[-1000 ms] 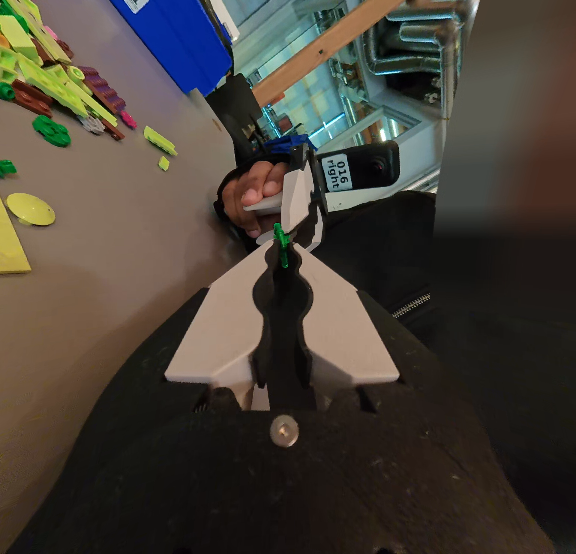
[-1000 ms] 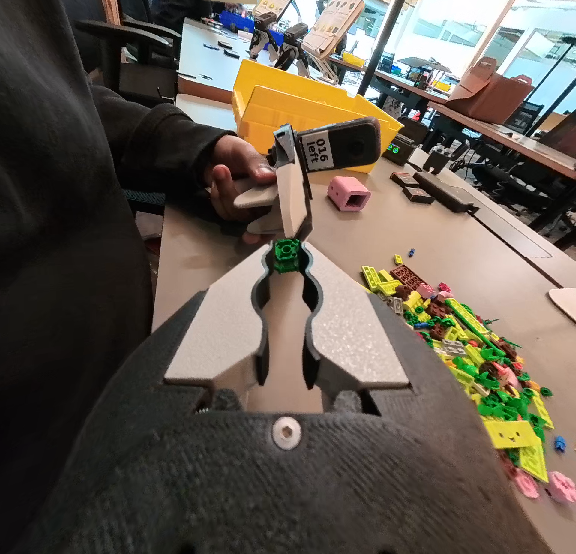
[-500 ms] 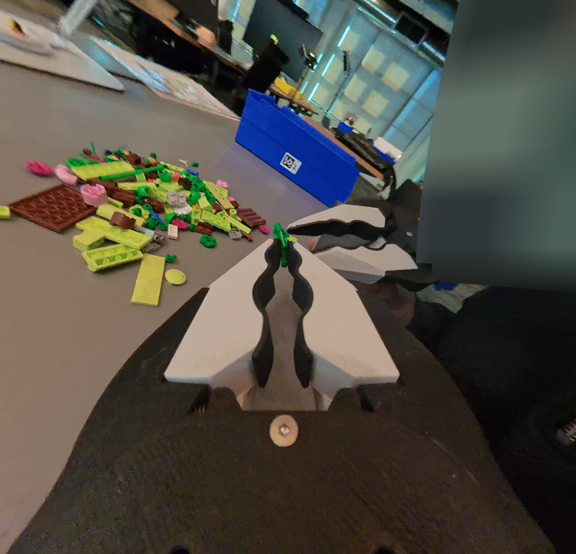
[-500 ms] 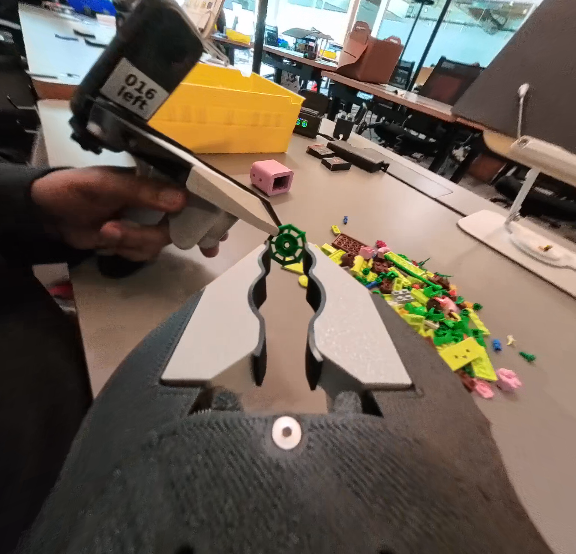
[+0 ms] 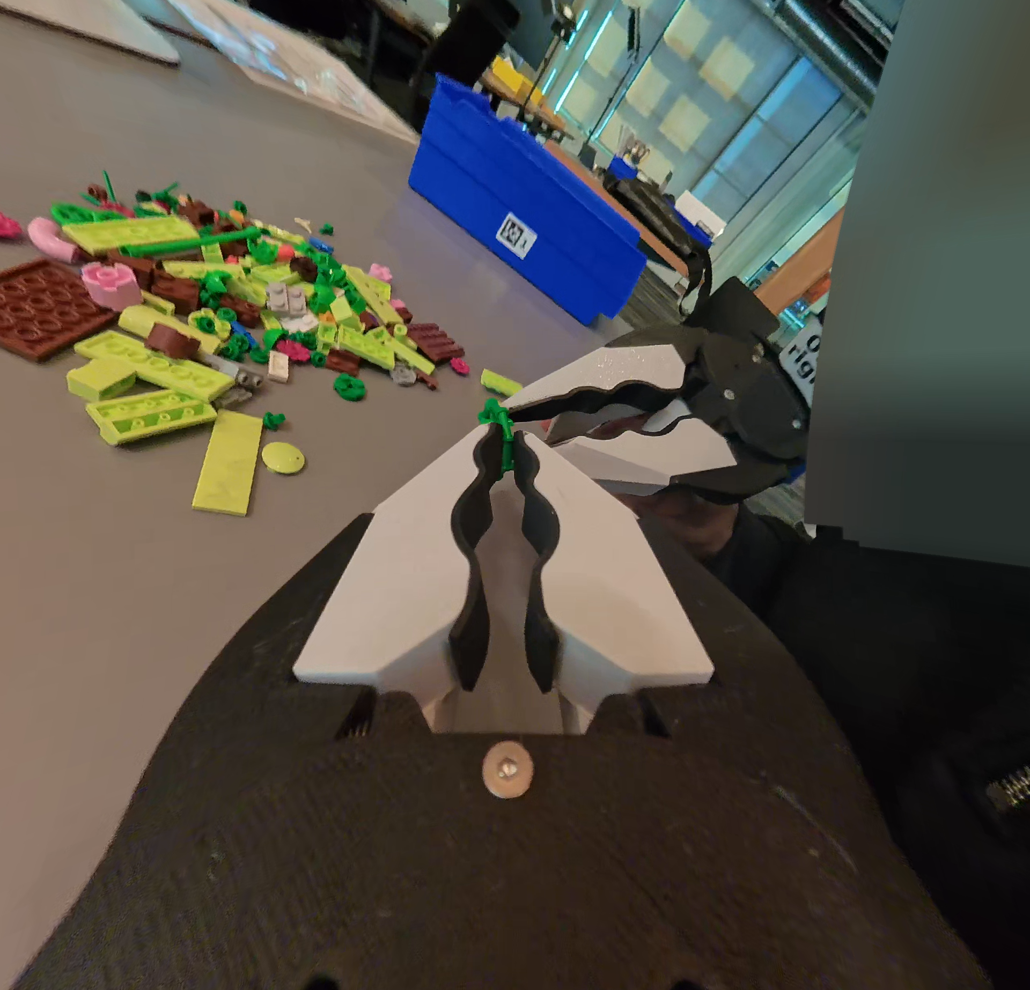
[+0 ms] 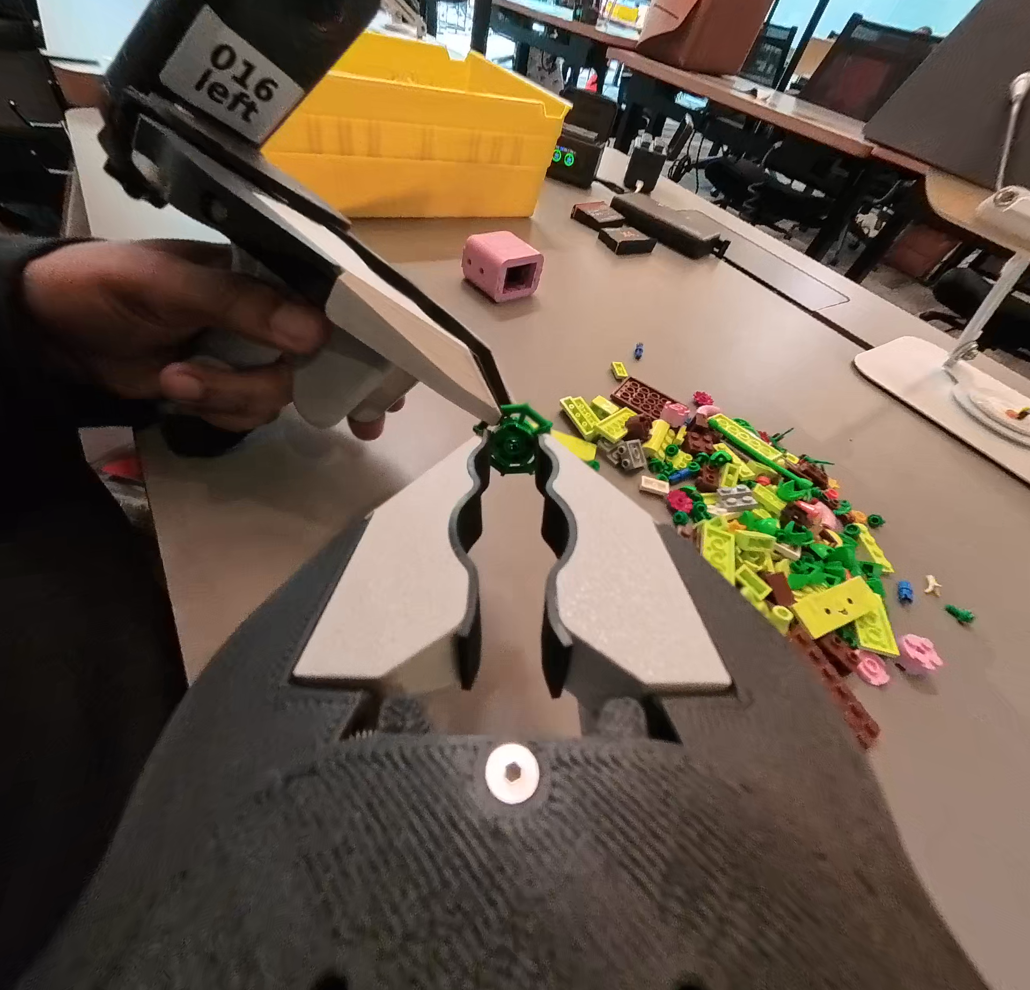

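My left gripper [image 5: 503,435] is shut on a thin bright green piece [image 5: 506,450], held edge-on at its tips above the grey table [image 5: 139,573]. My right gripper [image 6: 511,453] is shut on a round dark green wheel-like piece [image 6: 510,446]. The two grippers meet tip to tip, and the green pieces touch. In the right wrist view, the left gripper [image 6: 491,413] comes in from the upper left, held by a hand [image 6: 167,328]. In the left wrist view, the right gripper [image 5: 515,413] comes in from the right.
A pile of lime, green, brown and pink bricks [image 5: 223,306] lies on the table, also in the right wrist view [image 6: 752,512]. A blue bin [image 5: 518,228], a yellow bin [image 6: 418,144], a pink cube [image 6: 501,267], black devices [image 6: 641,228] and a white lamp base [image 6: 942,389] stand around. Both grippers' tips are close together, under 4 cm apart.
Both grippers swung round from facing the person to level over the table. The tips came together, and the two green pieces now touch. Both stayed shut.
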